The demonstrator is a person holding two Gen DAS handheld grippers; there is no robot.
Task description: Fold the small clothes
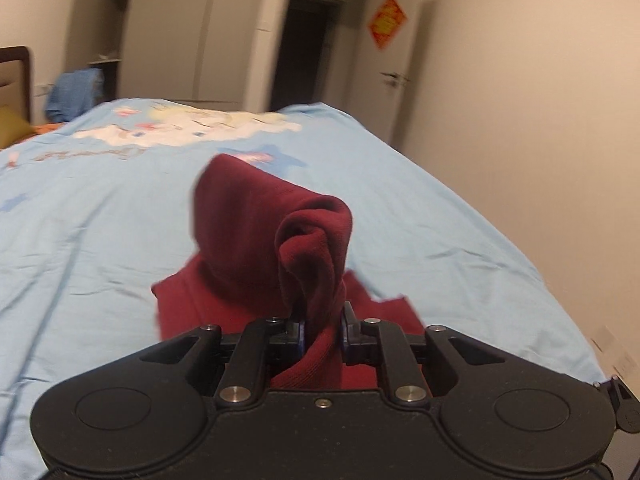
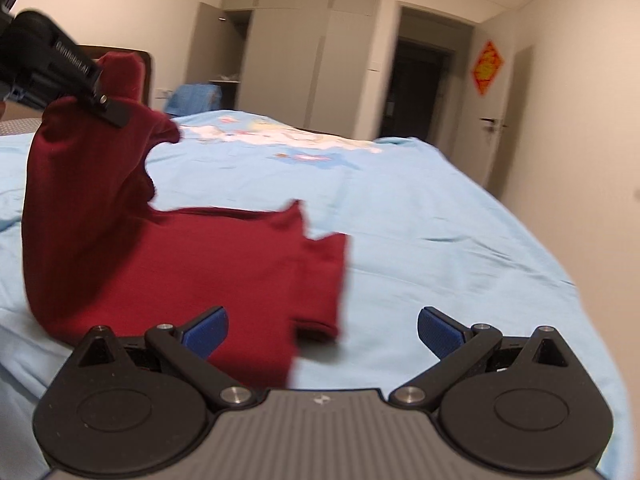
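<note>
- On the bed (image 2: 420, 240), covered by one light blue sheet with a printed cartoon of white clouds and stars, lies a single dark red garment (image 2: 192, 264); it is the only piece of clothing on the sheet.
- One part of the garment rests flat on the sheet, with a short sleeve sticking out toward the right in the right wrist view; the other part is lifted up off the bed in a soft, bunched fold.
- The garment (image 1: 256, 232) looks like a thick, matte knit, with a rolled edge curling over itself at the top of the raised part.
- Two grippers are in view, both black with blue pads.
- The left gripper (image 1: 323, 322) has its jaws pressed together on a gathered ridge of the red cloth, holding that part above the bed; in the right wrist view it (image 2: 105, 101) shows at upper left, with the cloth hanging from it.
- The right gripper (image 2: 323, 334) has its jaws spread wide, with nothing between them; it hovers low over the sheet just beside the flat part of the garment.
- One tall grey wardrobe (image 2: 304, 60) stands behind the bed, with one of its doors swung open; shelves show inside, their contents too blurred to tell.
- One red diamond-shaped paper decoration (image 2: 486, 67) hangs on the open room door.
- One blue bundle of cloth (image 1: 74, 94) sits beyond the bed's far corner.
</note>
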